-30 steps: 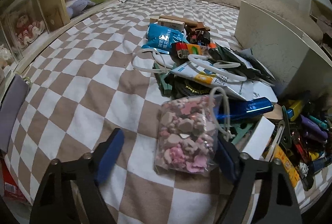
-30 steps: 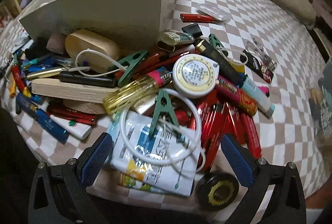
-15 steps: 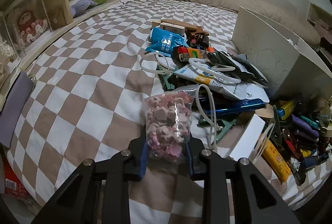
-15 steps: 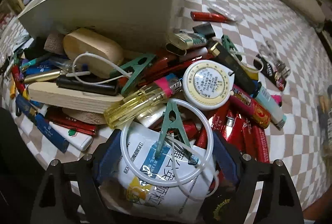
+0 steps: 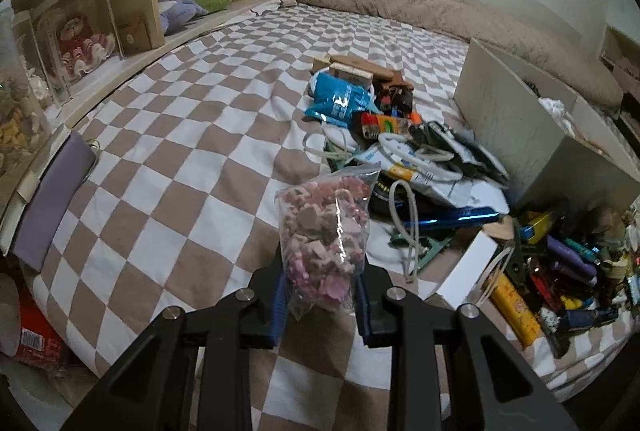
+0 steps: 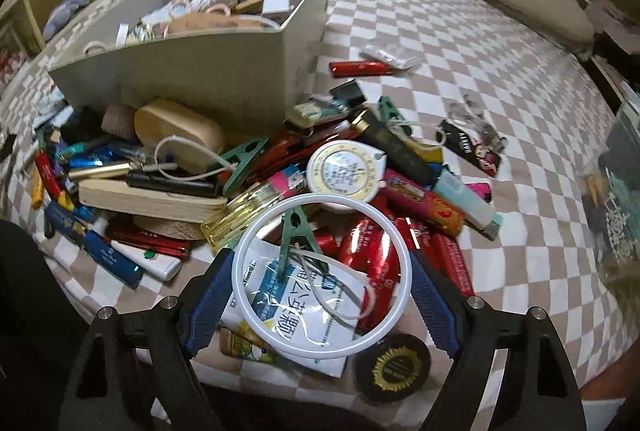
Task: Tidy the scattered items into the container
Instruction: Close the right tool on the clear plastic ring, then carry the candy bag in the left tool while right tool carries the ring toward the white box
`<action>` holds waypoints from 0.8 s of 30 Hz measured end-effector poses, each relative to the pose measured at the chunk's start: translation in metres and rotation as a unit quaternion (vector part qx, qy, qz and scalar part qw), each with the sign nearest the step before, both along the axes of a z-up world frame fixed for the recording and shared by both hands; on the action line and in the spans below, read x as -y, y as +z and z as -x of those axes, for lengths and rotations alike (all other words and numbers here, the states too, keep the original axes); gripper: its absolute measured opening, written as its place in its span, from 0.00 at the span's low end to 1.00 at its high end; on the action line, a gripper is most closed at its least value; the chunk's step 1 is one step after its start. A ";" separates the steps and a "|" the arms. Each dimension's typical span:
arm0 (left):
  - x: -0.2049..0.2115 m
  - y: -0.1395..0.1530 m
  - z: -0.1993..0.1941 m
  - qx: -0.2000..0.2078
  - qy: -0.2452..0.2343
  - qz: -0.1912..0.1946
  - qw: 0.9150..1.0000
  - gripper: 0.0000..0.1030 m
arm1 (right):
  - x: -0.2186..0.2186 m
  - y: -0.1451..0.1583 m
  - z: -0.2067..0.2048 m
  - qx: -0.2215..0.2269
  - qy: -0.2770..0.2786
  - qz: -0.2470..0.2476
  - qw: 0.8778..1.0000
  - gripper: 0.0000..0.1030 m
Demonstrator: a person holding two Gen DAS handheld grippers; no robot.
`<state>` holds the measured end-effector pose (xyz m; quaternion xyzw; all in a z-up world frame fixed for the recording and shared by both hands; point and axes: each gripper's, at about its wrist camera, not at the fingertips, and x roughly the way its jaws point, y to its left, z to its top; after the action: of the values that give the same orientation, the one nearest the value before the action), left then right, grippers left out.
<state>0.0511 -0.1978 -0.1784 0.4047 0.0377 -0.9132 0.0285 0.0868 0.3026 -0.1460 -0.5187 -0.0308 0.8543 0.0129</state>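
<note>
bag of pink bits (image 5: 325,239) clamped in left hand-held gripper (image 5: 320,305).

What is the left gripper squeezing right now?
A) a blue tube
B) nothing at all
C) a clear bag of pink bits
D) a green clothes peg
C: in the left wrist view the left gripper has its blue pads pressed on both sides of the clear bag of pink bits, lifted clear of the checkered bedspread.

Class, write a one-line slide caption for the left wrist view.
Left gripper shut on a clear bag of pink pieces, lifted above the checkered bedspread beside the clutter pile.
</note>
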 end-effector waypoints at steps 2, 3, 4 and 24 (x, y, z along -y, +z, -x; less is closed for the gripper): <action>-0.002 0.006 -0.003 -0.007 -0.002 -0.001 1.000 0.27 | -0.005 0.009 -0.003 -0.009 -0.004 0.003 1.000 0.82; -0.003 0.009 -0.005 -0.011 -0.005 -0.002 1.000 0.27 | -0.008 0.014 -0.009 -0.014 -0.006 0.006 1.000 0.82; -0.005 0.013 -0.006 -0.015 -0.008 -0.003 1.000 0.27 | -0.007 0.019 -0.015 -0.019 -0.008 0.011 1.000 0.82; -0.066 0.075 -0.014 -0.078 -0.091 -0.081 0.989 0.27 | 0.046 0.057 -0.022 -0.063 0.028 0.145 0.987 0.82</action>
<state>0.0655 -0.1319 -0.1031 0.3351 0.0764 -0.9347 -0.0908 0.1088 0.2564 -0.0890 -0.4589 0.0797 0.8809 -0.0845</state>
